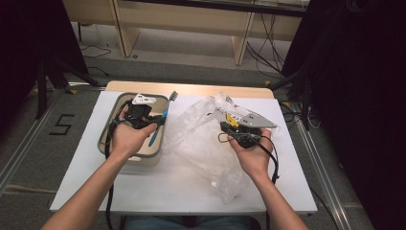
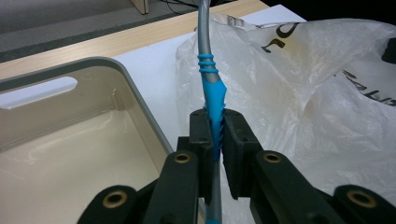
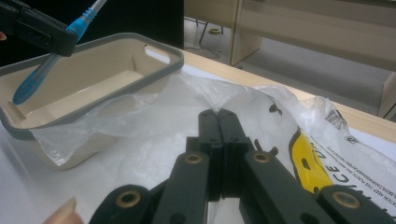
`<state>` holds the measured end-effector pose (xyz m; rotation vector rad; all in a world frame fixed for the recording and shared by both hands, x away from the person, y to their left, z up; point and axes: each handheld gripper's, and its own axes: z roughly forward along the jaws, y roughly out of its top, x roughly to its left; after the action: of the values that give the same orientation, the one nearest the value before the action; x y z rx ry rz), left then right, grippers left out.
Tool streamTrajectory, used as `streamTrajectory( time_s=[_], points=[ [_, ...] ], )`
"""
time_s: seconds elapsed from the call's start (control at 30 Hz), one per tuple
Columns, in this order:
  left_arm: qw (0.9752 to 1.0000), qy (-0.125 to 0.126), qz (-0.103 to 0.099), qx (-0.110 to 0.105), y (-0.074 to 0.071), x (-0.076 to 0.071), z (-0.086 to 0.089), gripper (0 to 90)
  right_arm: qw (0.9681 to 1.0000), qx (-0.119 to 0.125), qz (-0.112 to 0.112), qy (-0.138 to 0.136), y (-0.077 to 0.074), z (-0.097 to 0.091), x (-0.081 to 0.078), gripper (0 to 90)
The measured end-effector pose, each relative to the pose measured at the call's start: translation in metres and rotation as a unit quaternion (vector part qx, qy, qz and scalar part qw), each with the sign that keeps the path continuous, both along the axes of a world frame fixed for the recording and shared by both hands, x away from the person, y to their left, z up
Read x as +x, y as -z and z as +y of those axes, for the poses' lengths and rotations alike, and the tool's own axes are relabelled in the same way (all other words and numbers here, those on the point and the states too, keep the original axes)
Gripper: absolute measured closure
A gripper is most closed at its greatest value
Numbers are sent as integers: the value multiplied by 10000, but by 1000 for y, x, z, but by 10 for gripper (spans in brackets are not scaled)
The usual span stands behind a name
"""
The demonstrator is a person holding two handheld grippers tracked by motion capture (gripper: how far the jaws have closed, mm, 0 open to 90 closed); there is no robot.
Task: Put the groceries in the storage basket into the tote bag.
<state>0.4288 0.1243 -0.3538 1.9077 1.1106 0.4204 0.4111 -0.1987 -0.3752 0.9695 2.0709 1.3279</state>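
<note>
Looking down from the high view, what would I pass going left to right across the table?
Tub → left gripper → toothbrush → plastic bag → right gripper.

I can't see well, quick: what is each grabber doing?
Left gripper: closed on the blue toothbrush.
Right gripper: closed, pinching the clear plastic bag.

Toothbrush point(image 1: 163, 120) in left gripper point(image 1: 141, 114)
</note>
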Motion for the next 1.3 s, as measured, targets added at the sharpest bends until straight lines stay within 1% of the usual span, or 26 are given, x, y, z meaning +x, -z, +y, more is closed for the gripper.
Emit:
streamTrajectory(
  time_s=[0.17,0.27,0.33,0.4,0.53,0.6,0.63,0.7,0.83,0.87,0.9,1.3],
  points=[
    [9999,109,-56,3,-2,-5,-5,824,10000,2,7,-2,0,0,0,900],
    [9998,194,-30,-83,-3,-8,-9,824,10000,0,8,-2,0,0,0,900],
    [9997,232,-55,-61,-3,-9,-10,824,10000,12,19,-11,0,0,0,900],
    [9997,232,-62,-91,-3,-10,-12,824,10000,12,15,-8,0,0,0,900],
    [9995,284,-98,-82,-4,-13,-14,824,10000,11,11,-6,0,0,0,900],
    [9993,353,-88,-78,-4,-15,-16,824,10000,16,13,-8,0,0,0,900],
    [9992,362,-69,-126,-4,-16,-18,824,10000,16,22,-12,0,0,0,900],
    [9990,424,-41,-154,-4,-17,-19,824,10000,21,37,-7,0,0,0,900],
    [9988,478,-69,-119,-4,-19,-22,824,10000,30,40,-7,0,0,0,900],
    [9987,482,-73,-143,-4,-21,-23,824,10000,34,38,-13,0,0,0,900],
    [9985,522,-82,-105,-4,-21,-24,824,10000,38,33,-9,0,0,0,900],
    [9970,761,-134,-46,-4,-31,-39,824,10000,42,30,8,0,-1,1,900]
  ],
)
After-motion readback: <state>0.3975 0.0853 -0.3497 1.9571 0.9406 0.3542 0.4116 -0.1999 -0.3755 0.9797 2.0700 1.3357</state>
